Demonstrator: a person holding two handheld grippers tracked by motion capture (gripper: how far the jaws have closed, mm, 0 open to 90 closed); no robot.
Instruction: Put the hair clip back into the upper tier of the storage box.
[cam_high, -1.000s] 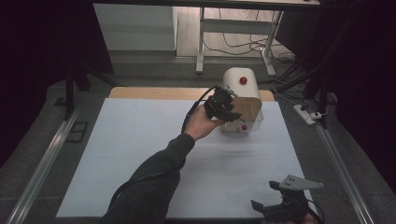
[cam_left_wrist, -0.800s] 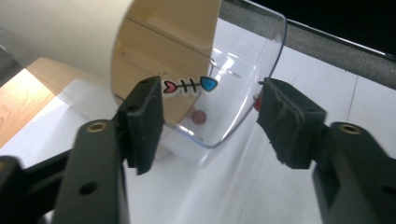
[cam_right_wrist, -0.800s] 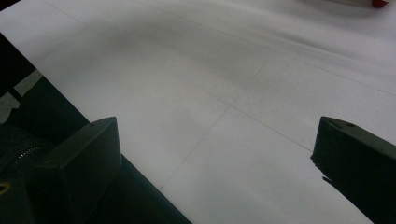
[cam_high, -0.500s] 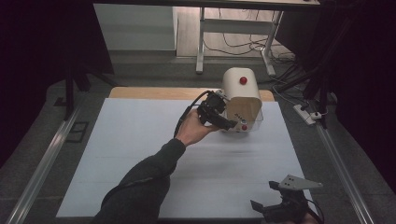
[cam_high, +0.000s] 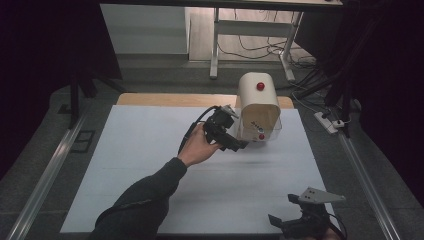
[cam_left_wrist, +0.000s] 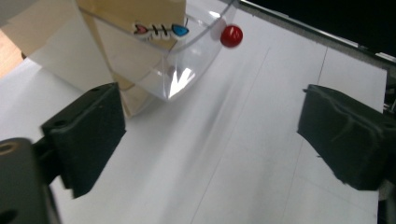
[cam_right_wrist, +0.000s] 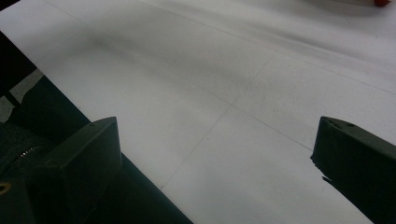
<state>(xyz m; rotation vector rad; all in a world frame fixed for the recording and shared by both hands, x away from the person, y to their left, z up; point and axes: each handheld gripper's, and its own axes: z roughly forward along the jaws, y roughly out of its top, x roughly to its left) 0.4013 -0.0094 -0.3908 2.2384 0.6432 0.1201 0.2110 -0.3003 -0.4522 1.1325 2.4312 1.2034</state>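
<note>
A dim room with grey floor (cam_high: 165, 75). Beyond the white table's (cam_high: 125, 150) far edge stands a white-legged desk (cam_high: 215, 45). Cables (cam_high: 260, 47) lie beneath it.

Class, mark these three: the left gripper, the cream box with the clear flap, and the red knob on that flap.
left gripper (cam_high: 239, 145), high view, between its fingertips
cream box (cam_high: 255, 95), high view, rounded top
red knob (cam_left_wrist: 231, 36), left gripper view, ball's centre

We find no readable words, numbers or brand names anywhere. Only sign: small fish-skeleton drawing (cam_left_wrist: 160, 30), red tail, blue head, black bones, on clear plastic front (cam_left_wrist: 187, 60) of cream bread-bin-like box (cam_high: 257, 107), upper left of left gripper view. In high view we see same mark as tiny dark smudge at frame centre-right, too small for us to read.
</note>
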